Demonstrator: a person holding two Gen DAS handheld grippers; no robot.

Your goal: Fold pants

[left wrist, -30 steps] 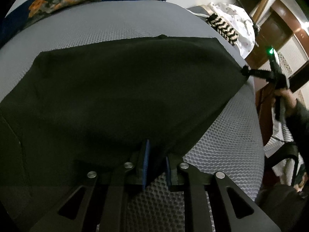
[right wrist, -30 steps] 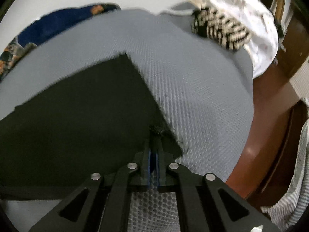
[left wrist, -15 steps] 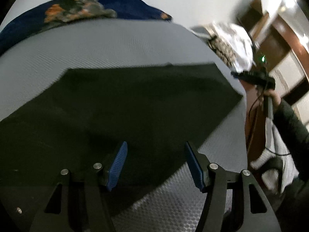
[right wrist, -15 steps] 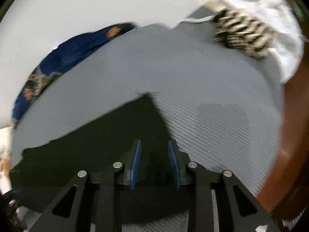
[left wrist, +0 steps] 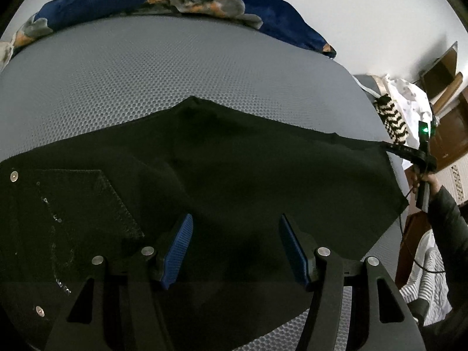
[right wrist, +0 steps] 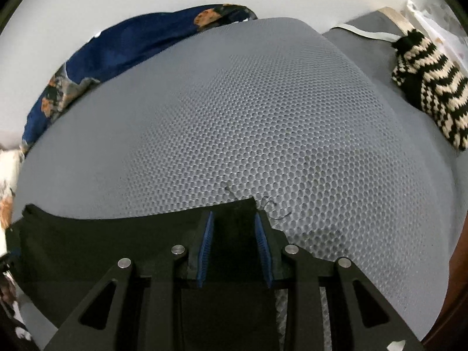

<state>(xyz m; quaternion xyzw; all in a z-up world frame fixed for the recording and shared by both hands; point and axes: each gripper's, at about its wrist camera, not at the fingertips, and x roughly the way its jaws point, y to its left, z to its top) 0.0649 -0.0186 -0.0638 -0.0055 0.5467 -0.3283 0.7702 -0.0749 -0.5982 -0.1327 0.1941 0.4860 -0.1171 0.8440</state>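
Both grippers, a second ago clamped on the black fabric pants (left wrist: pixel 234 175), now stand apart above them: left gripper (left wrist: pixel 235 251) wide, right gripper (right wrist: pixel 234 245) narrower.

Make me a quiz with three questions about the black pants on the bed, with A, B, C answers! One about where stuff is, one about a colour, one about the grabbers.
1. Where do the pants lie?
A. on the grey mattress
B. on the floor
C. over a chair

2. What colour are the pads inside the left gripper?
A. red
B. blue
C. yellow

3. How do the jaws of the right gripper stand?
A. clamped on the pants
B. clamped on the striped knit
C. apart, with a pants corner between them

Answers:
1 A, dark cloth spreads flat on the honeycomb mattress.
2 B, both ribbed pads show blue.
3 C, a gap shows beside each pad.
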